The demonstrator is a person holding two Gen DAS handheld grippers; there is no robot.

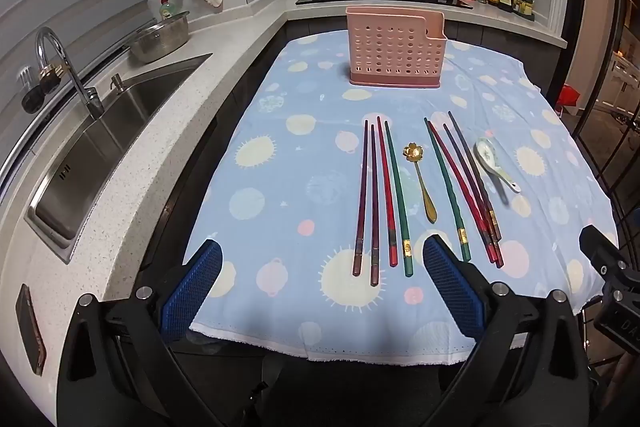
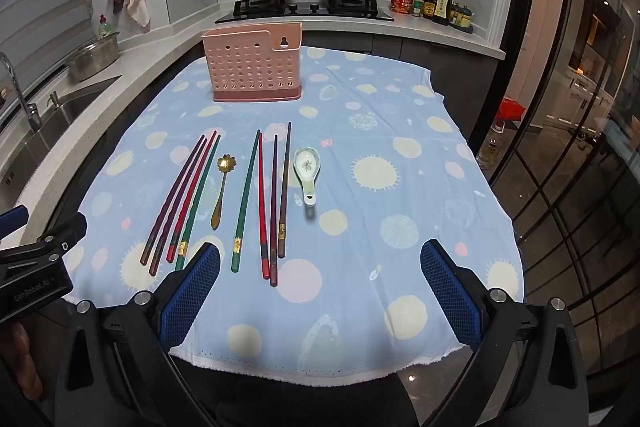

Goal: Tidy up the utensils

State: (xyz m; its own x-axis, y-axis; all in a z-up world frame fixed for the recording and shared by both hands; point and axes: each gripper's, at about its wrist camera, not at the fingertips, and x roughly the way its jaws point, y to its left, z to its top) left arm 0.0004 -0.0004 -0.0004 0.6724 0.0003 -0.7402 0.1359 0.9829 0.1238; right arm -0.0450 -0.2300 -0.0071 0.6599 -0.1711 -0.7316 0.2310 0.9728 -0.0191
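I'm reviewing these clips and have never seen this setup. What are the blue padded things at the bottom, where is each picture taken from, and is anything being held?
No robot here: a person holds a two-finger gripper in each hand, and each gripper carries a fisheye camera looking along its fingers. The blue pads are those fingers. One picture is from the left gripper, the other from the right gripper. Both are open and hold nothing.

On the blue patterned tablecloth lie two groups of four chopsticks, a gold spoon between them, and a white ceramic spoon on the right. A pink perforated utensil holder stands behind. Sink and stove are background.
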